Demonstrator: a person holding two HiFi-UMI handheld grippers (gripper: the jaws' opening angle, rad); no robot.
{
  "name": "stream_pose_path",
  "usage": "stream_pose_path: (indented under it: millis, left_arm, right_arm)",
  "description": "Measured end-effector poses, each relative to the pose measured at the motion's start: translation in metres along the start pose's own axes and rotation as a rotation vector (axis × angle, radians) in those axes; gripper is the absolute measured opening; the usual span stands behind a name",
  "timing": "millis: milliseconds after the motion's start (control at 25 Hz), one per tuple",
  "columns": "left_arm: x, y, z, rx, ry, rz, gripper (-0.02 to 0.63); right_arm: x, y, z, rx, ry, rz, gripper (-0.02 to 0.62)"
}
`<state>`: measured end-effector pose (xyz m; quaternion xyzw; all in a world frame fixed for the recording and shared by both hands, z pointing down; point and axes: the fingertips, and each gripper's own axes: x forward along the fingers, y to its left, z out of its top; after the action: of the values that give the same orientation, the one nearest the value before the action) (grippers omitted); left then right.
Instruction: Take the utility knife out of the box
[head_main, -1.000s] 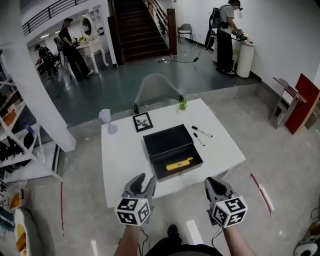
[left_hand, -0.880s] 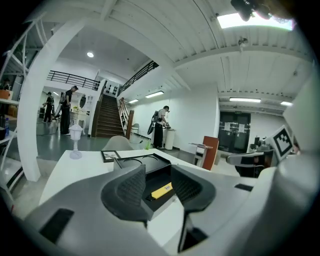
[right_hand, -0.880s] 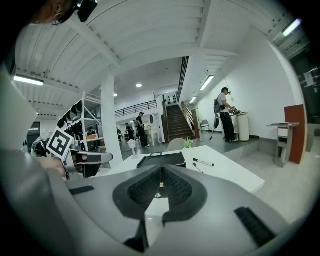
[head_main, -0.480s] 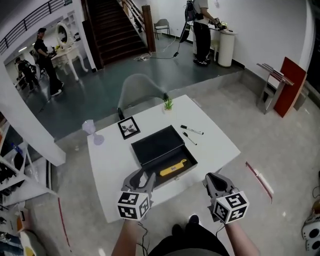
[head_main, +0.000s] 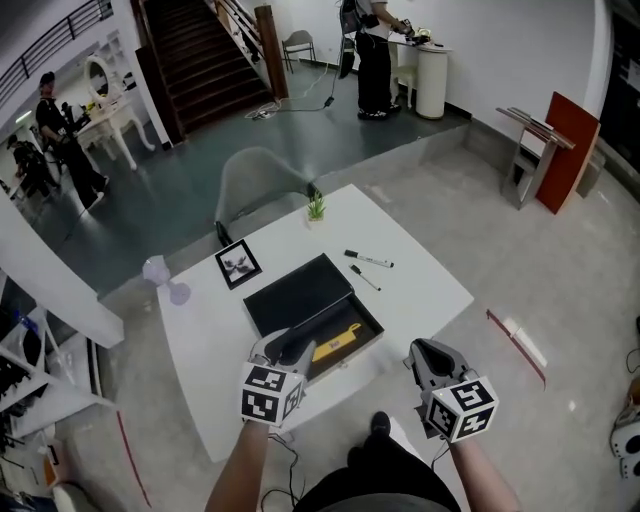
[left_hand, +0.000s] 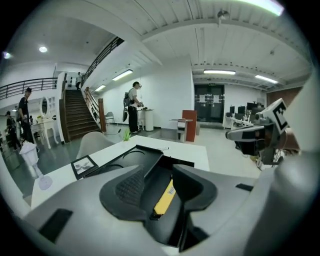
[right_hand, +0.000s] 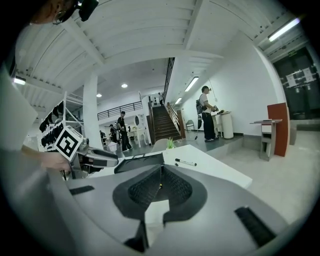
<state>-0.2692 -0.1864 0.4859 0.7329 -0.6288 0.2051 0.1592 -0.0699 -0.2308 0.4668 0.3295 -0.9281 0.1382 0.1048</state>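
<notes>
Here, slim yellow utility knife (head_main: 333, 345) in black box (head_main: 295, 292), left gripper (head_main: 288, 346) opening empty, right gripper (head_main: 432, 358) closed.

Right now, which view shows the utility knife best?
Left gripper view: the yellow utility knife lies close and large, centre frame, inside the open black box. Head view shows it whole but small. Right gripper view shows only the box; the knife cannot be made out.

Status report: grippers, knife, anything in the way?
Left gripper open at box edge, jaws just opening, nothing gripped. Right gripper shut, empty. Knife lying in open box. Nothing blocking.
</notes>
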Motion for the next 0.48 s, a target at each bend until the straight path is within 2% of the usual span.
stream_pose_path:
  millis: [480]
  left_arm:
    - [0.075, -0.031, -0.022, 0.136, 0.207, -0.172, 0.181]
  right_arm:
    - [0.004, -0.041, -0.008, 0.05, 0.013, -0.073, 0.003]
